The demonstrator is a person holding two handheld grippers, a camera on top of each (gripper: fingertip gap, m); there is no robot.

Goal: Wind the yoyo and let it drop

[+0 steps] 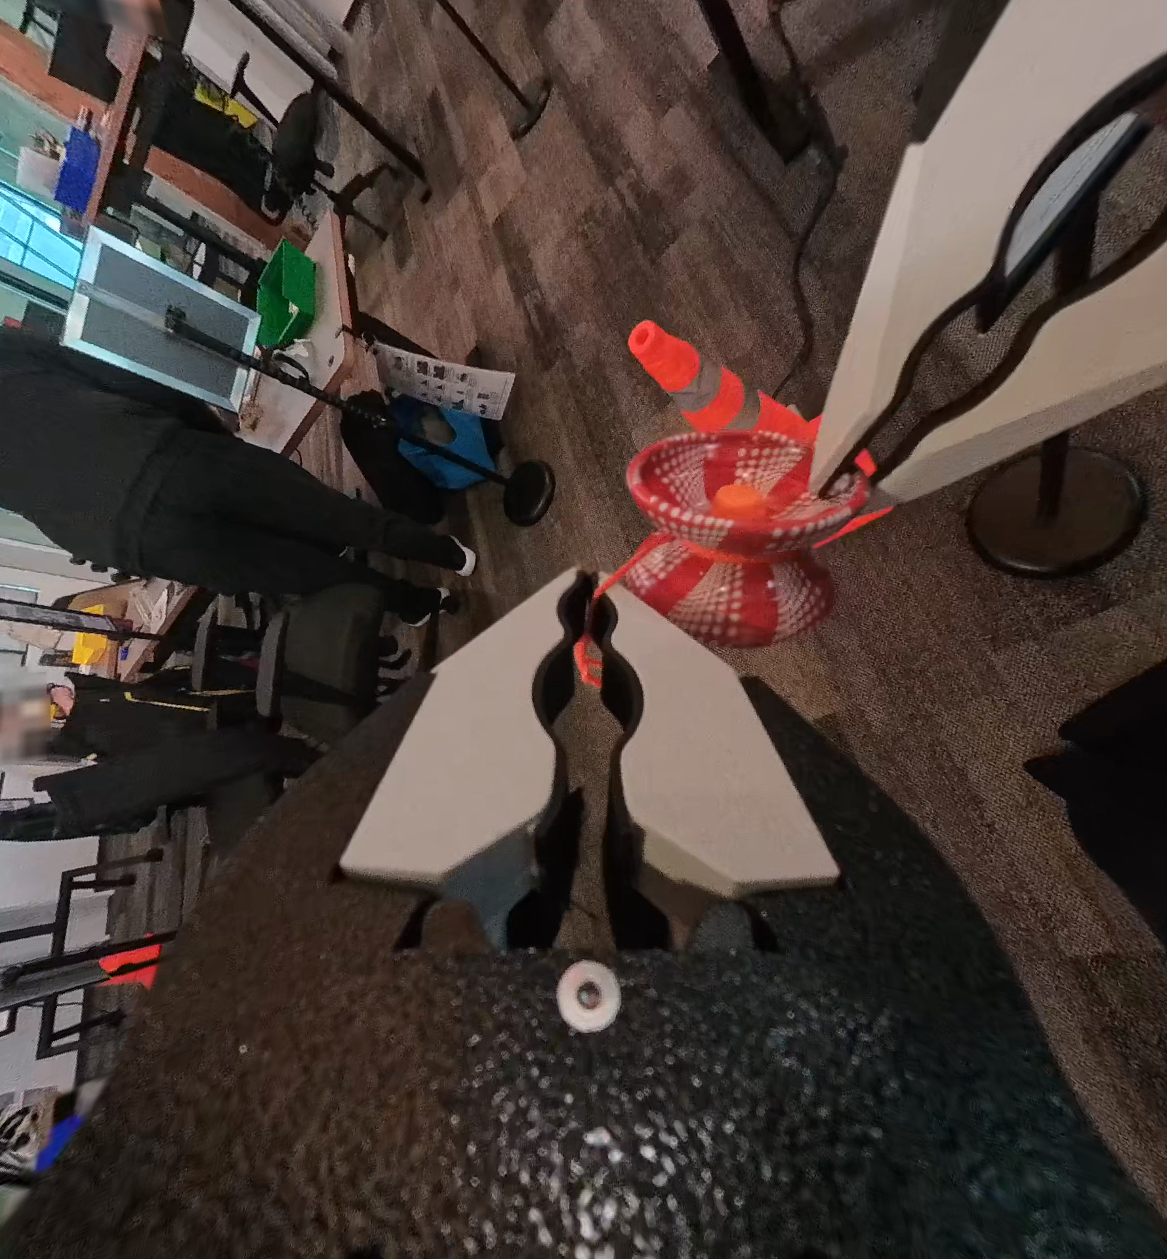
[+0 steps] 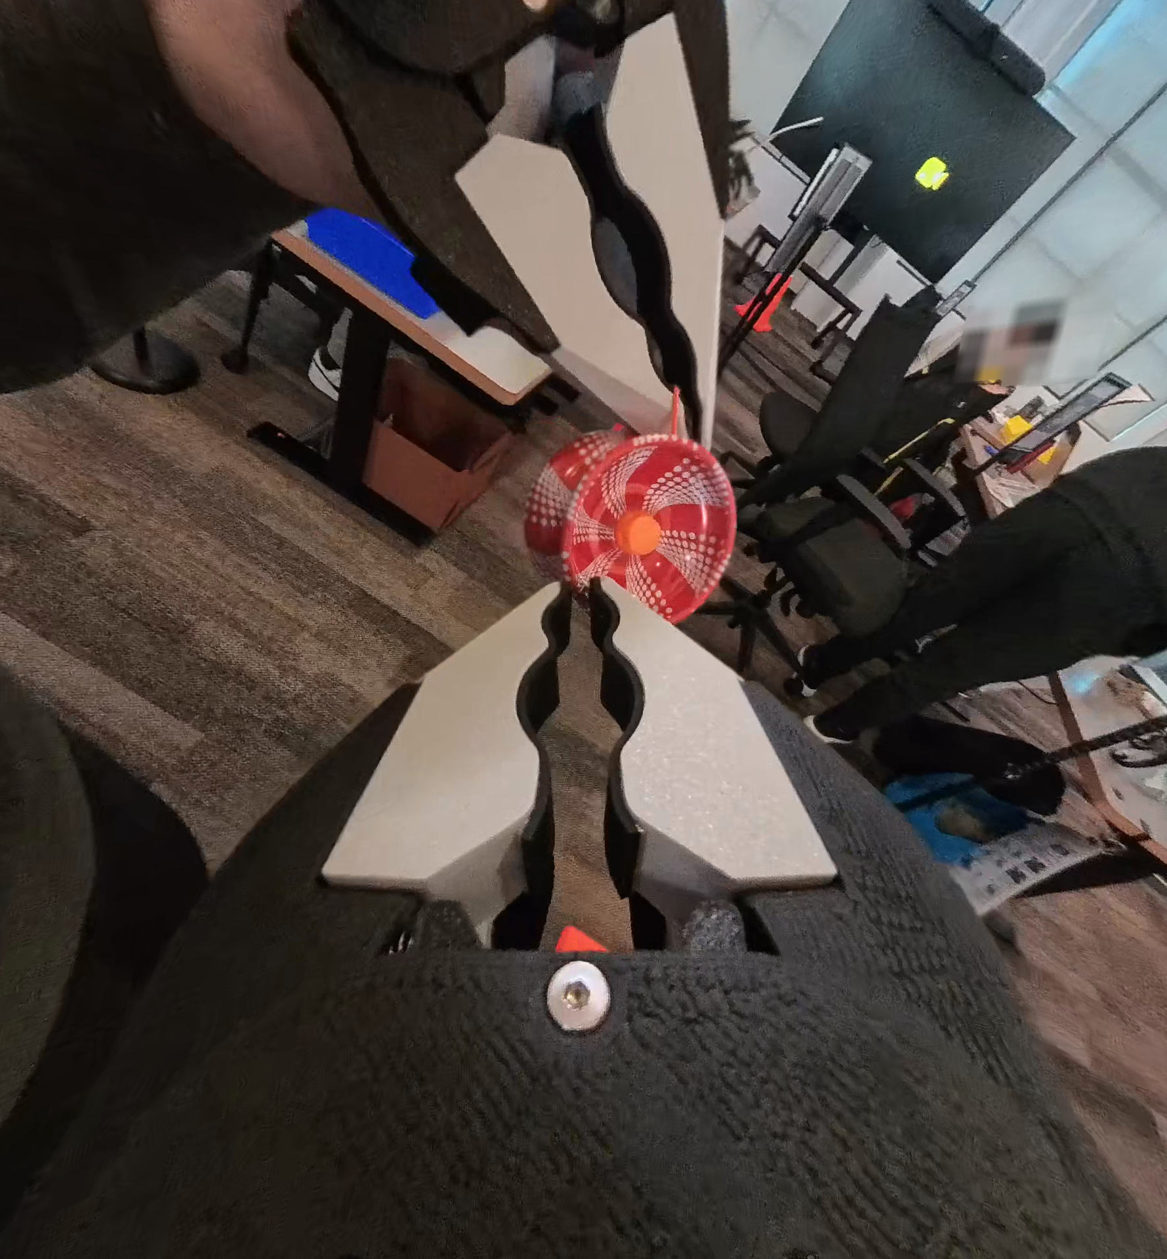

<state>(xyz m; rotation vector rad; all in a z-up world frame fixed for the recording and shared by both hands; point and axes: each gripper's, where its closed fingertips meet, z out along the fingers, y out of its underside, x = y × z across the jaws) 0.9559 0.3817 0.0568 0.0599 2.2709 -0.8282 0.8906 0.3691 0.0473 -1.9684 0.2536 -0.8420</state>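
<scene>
The left hand-held gripper (image 1: 591, 589) pinches the red string (image 1: 588, 647) while the right hand-held gripper (image 2: 582, 594) clamps the rim of the red-and-white yoyo (image 2: 635, 528), held in mid-air above the carpeted floor (image 2: 192, 545), apparently for winding.

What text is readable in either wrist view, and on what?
Nothing legible to quote.
Printed sheet: print too small to read.
Dark screen: a yellow mark, no legible words.
Panel on a stand: blurred, unreadable.
Yoyo: red with a white dot pattern, no writing visible.
</scene>
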